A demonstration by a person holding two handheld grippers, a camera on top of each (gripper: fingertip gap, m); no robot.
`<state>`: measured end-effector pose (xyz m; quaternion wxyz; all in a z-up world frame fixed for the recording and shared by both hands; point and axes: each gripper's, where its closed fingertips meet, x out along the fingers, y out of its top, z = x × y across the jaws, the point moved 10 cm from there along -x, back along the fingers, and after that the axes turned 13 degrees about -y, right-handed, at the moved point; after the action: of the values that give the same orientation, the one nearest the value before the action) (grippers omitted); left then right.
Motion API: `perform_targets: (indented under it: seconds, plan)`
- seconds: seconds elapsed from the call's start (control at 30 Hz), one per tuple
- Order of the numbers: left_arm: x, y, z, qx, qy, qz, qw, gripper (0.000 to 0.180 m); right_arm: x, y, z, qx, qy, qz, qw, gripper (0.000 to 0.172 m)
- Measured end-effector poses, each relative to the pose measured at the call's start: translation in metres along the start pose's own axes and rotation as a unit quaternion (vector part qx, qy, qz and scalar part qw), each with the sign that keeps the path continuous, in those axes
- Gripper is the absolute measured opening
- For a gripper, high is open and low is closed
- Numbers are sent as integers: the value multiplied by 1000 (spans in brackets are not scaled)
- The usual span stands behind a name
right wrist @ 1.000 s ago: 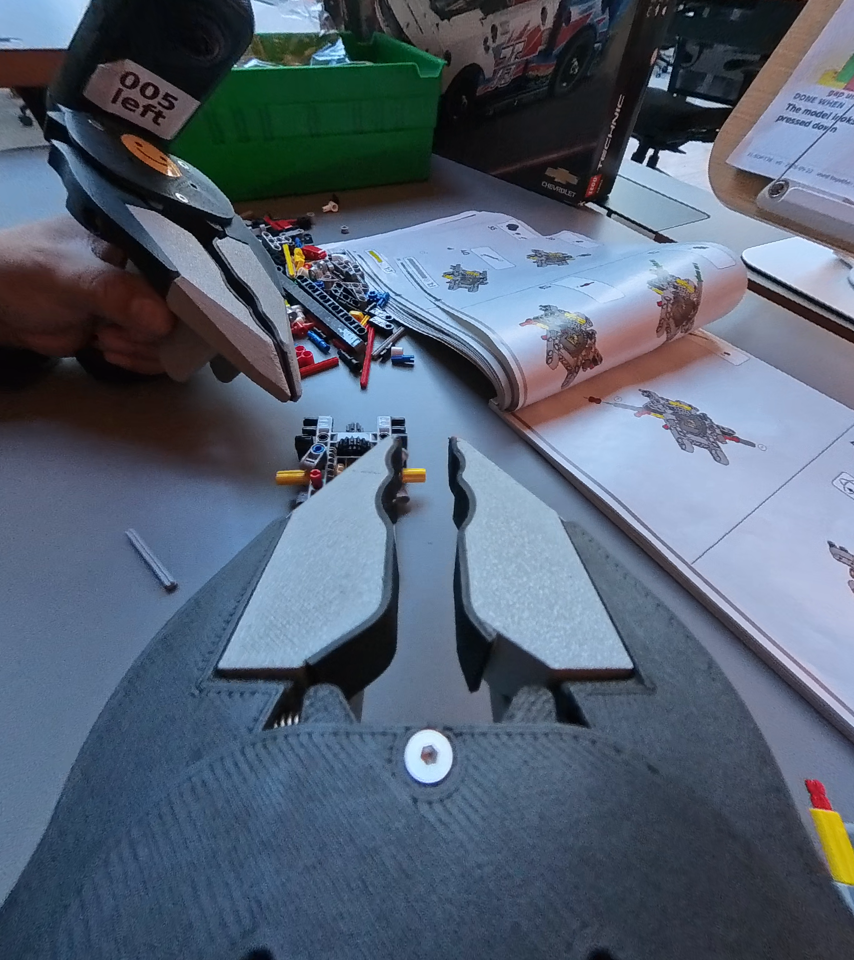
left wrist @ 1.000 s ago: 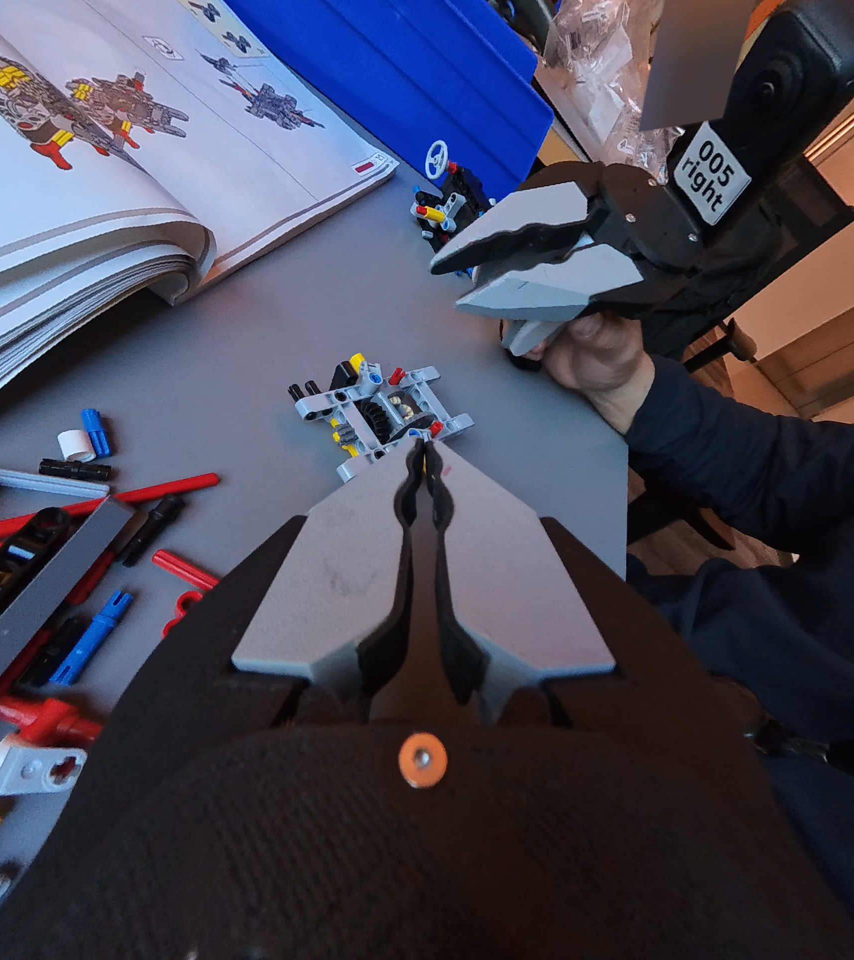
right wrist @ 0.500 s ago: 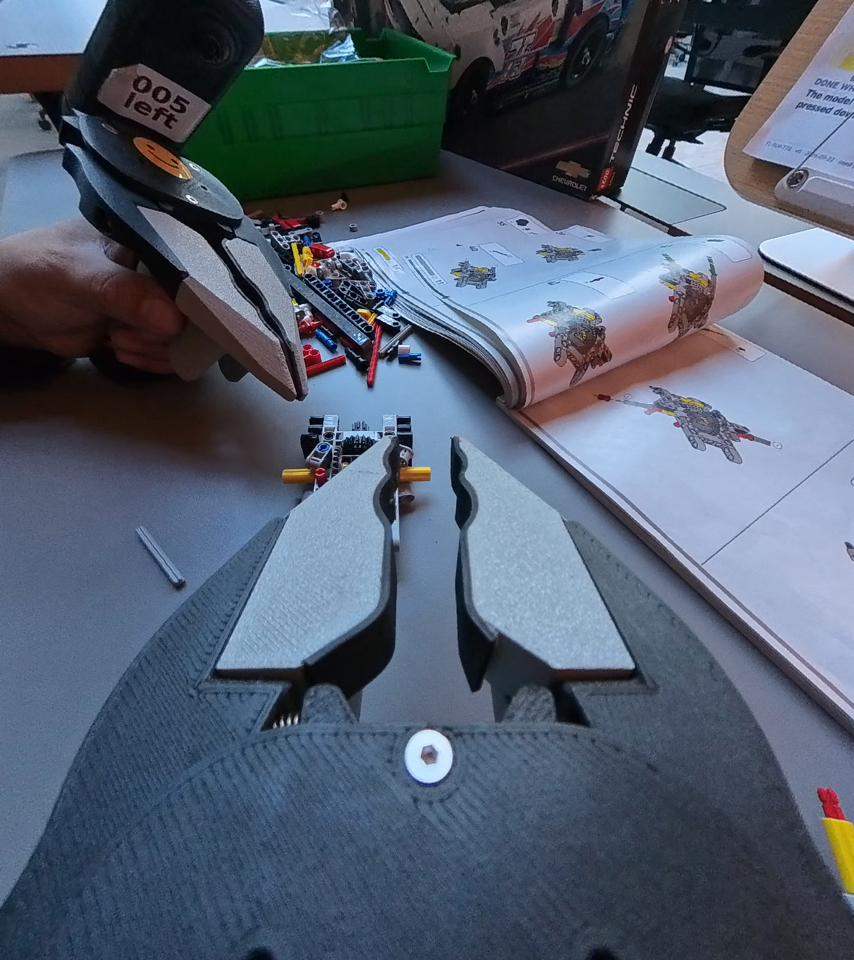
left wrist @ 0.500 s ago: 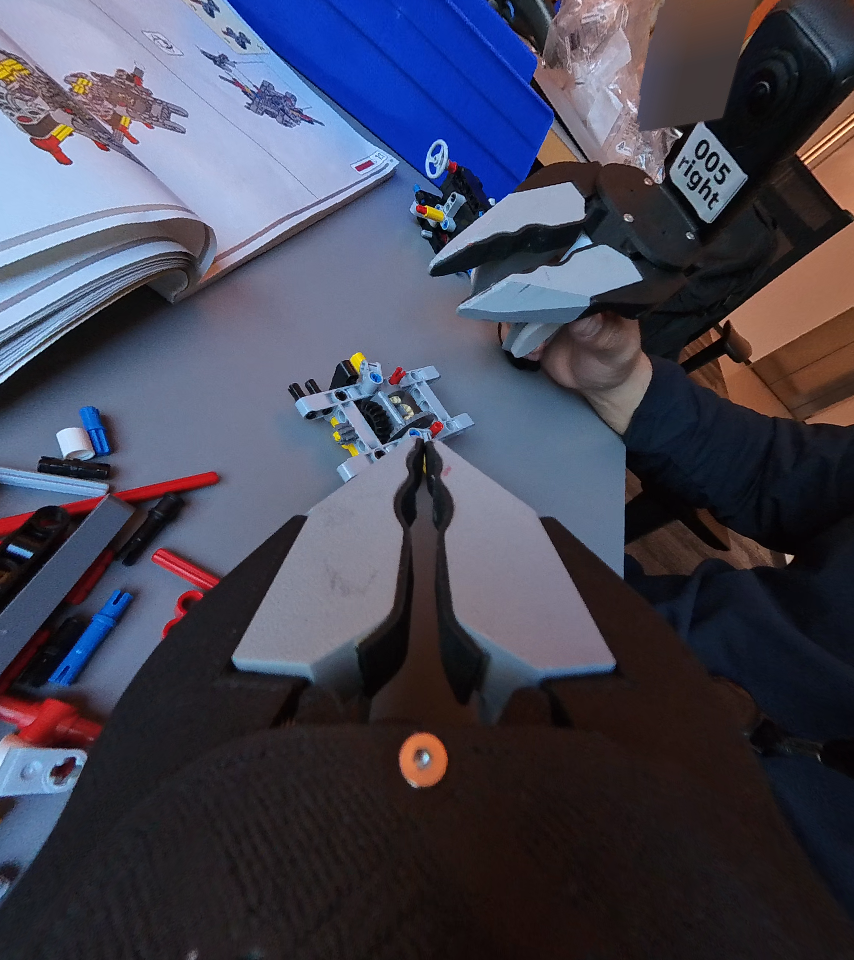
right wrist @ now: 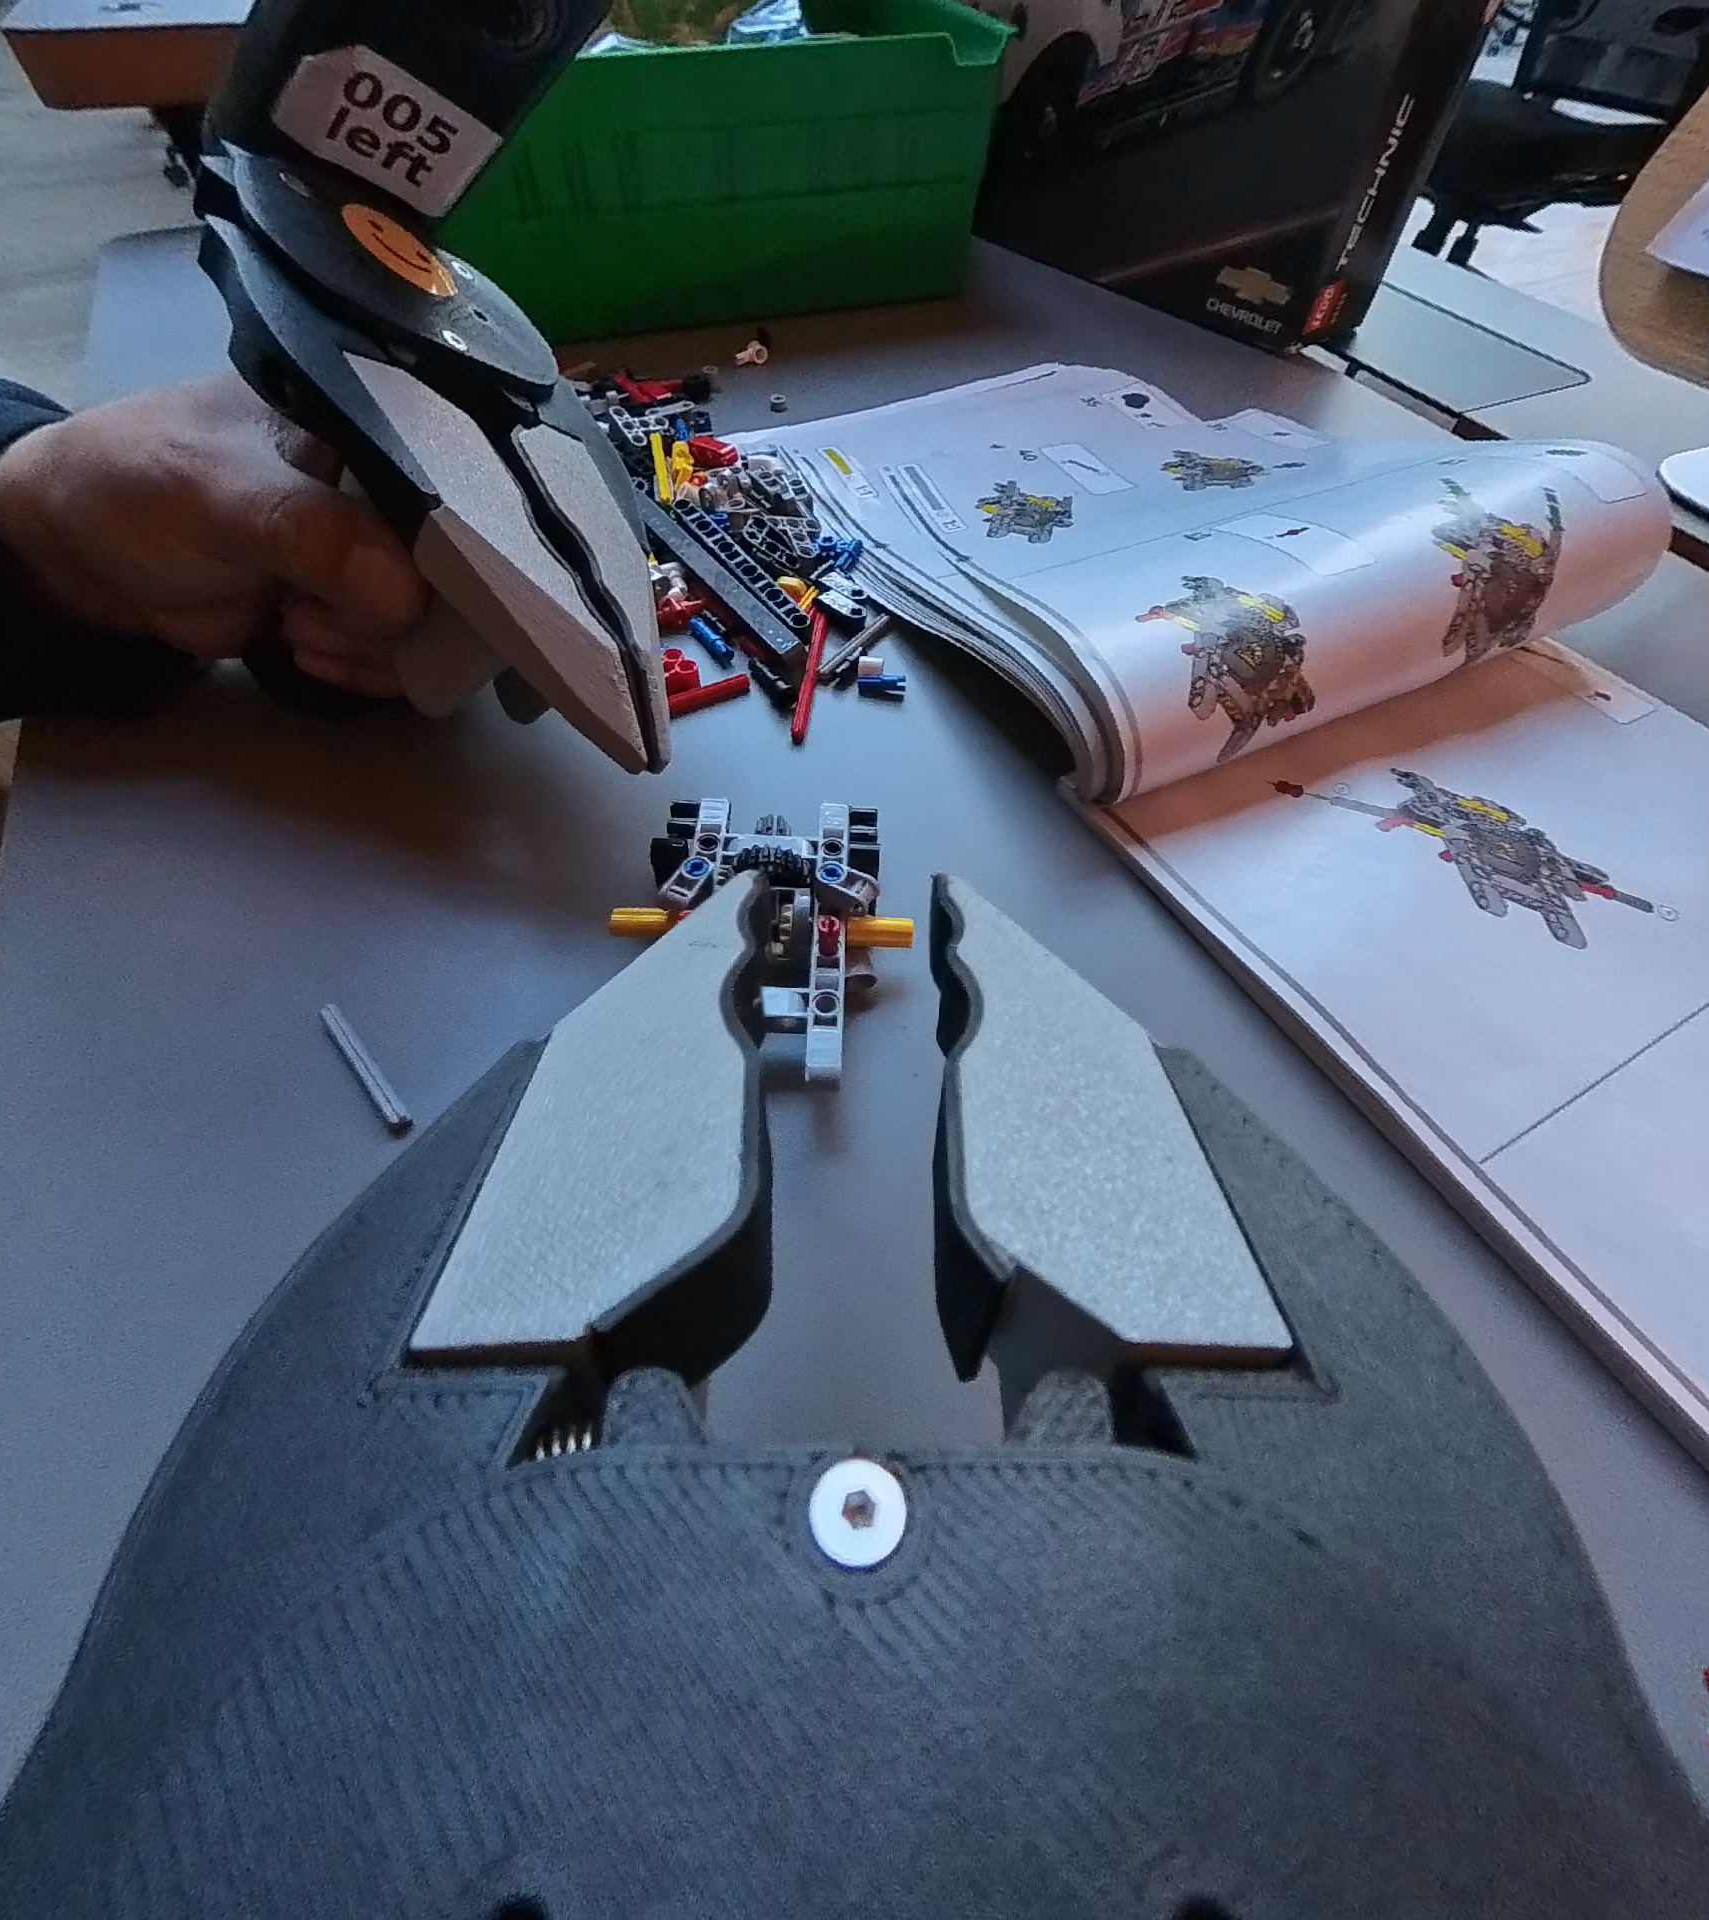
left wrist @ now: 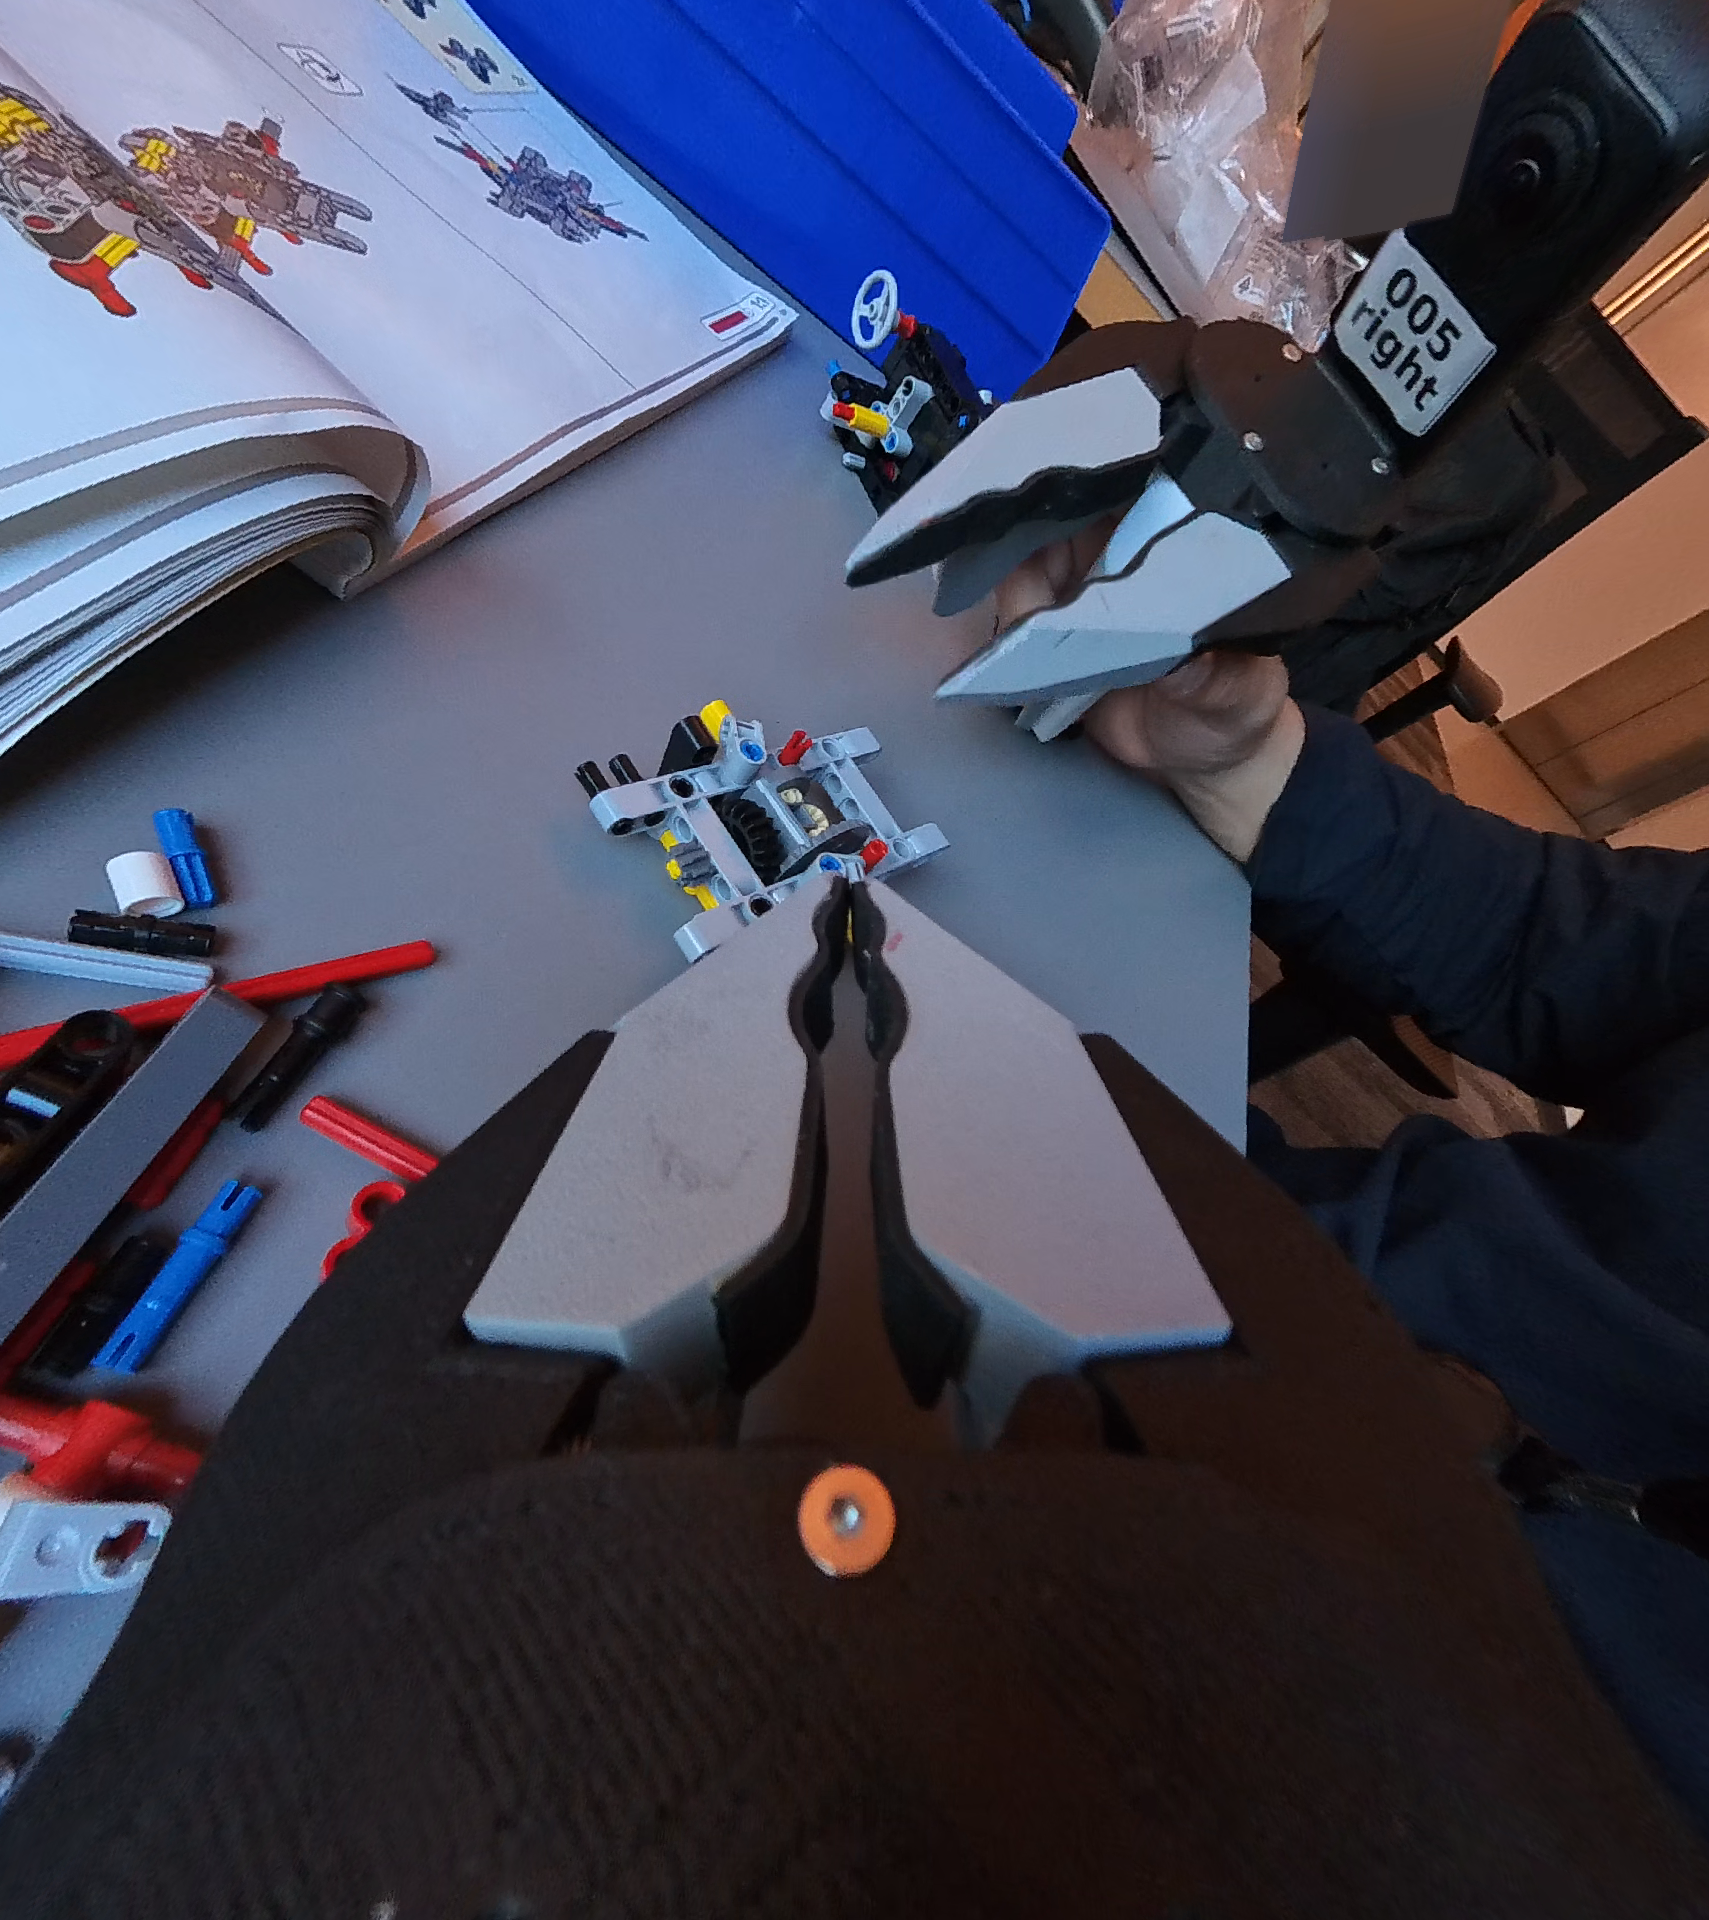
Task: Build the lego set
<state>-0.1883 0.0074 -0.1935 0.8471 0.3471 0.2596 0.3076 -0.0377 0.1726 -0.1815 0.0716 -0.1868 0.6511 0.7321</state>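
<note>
Lying flat on the grey bench (right wrist: 206, 935), the small brick frame (right wrist: 777, 904) points its long grey beams toward the right tongs (right wrist: 845, 904), yellow axle crosswise. These tongs have spread wider than a second ago and now straddle it without gripping. The left tongs (left wrist: 848, 888) hover pressed together, empty, above its edge.

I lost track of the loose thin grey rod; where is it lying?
In the right wrist view the thin grey rod lies alone on the grey table, left of the small brick assembly and the right gripper.
</note>
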Motion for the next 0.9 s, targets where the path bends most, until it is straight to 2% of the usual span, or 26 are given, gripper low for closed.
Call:
perform_targets:
  seconds: [0.2,0.37,0.47,0.6,0.9]
  plan:
    - [1,0,0,1,1,-4,1000,0,9,3,7,11,44,-14,999,25]
    - [1,0,0,1,1,-3,1000,0,30,6,9,-34,84,-63,994,29]
    - [1,0,0,0,-2,-2,1000,0,39,2,1,-81,83,-88,989,28]
    - [1,0,-1,-5,-8,-4,1000,0,39,1,-4,-112,71,-87,987,23]
    - [1,0,-1,-9,-8,-5,1000,0,36,2,-1,-93,94,-75,988,18]
